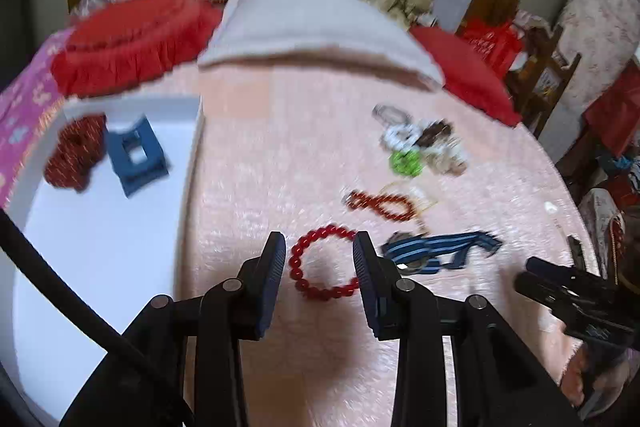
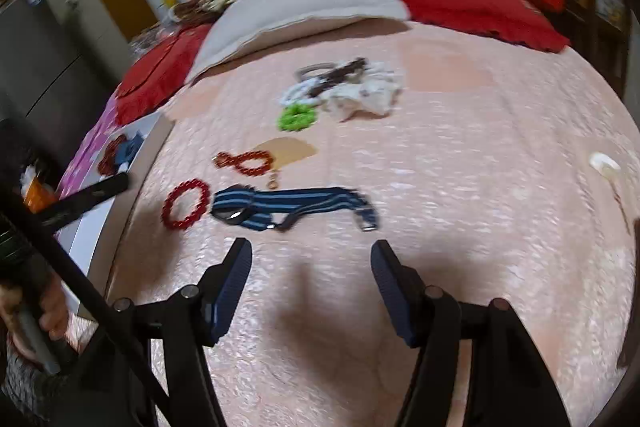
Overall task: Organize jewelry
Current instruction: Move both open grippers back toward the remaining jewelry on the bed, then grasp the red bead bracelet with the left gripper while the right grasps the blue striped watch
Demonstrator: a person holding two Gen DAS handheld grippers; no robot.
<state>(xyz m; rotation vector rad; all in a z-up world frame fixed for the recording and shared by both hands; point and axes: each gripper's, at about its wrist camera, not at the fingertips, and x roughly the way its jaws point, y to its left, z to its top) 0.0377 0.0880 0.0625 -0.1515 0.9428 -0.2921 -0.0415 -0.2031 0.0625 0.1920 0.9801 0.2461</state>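
A red bead bracelet (image 1: 297, 269) lies on the pink bedspread (image 1: 280, 155), right between the fingers of my open left gripper (image 1: 320, 245); it also shows in the right wrist view (image 2: 185, 203). Beside it lie a blue striped strap (image 1: 440, 249) (image 2: 288, 207) and a dark red bead string (image 1: 380, 203) (image 2: 244, 163). Further off is a pile with a green scrunchie (image 1: 405, 163) (image 2: 296, 118) and white pieces (image 2: 360, 91). A white tray (image 1: 100, 247) at the left holds a blue claw clip (image 1: 136, 155) and a red scrunchie (image 1: 74, 155). My right gripper (image 2: 312, 251) is open and empty, short of the strap.
Red pillows (image 1: 132, 35) (image 2: 480, 3) and a white pillow (image 1: 312, 31) lie at the bed's head. A small white item (image 2: 604, 163) lies at the right of the bed. A wooden chair (image 1: 540, 79) stands beside the bed.
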